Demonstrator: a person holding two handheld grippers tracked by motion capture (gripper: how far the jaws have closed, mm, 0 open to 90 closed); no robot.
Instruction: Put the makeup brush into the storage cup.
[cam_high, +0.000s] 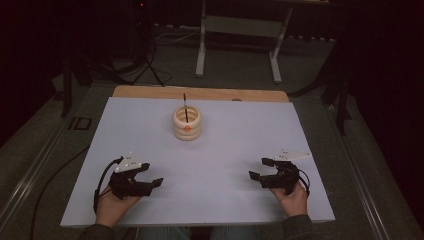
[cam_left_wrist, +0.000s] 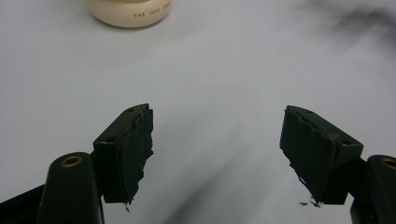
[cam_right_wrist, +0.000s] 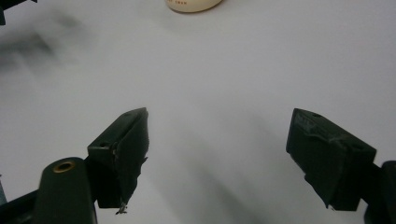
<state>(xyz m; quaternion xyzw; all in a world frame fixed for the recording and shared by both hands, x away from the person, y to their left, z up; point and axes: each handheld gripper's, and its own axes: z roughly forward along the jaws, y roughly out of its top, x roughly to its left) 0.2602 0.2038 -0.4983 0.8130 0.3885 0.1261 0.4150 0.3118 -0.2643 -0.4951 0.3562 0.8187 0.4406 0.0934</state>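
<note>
Writing: a line of small red capitals runs along the lower ring of the cream ring stack (cam_left_wrist: 127, 11); it appears to begin "THE", but the rest is too small to read. In the high view the stack (cam_high: 186, 123) stands upright at the far middle of the bench (cam_high: 225, 150), with a thin dark rod rising from its centre and an orange dot on its front.

Left claw (cam_high: 152, 174): jaws spread wide, holding nothing, resting near the front left, well apart from the stack.

Right claw (cam_high: 261, 168): jaws likewise wide apart and empty, near the front right.

Bench surface is smooth, matte and pale grey, with a wooden strip along the far edge. The claw pads (cam_left_wrist: 135, 154) are black and ragged at the edges.
</note>
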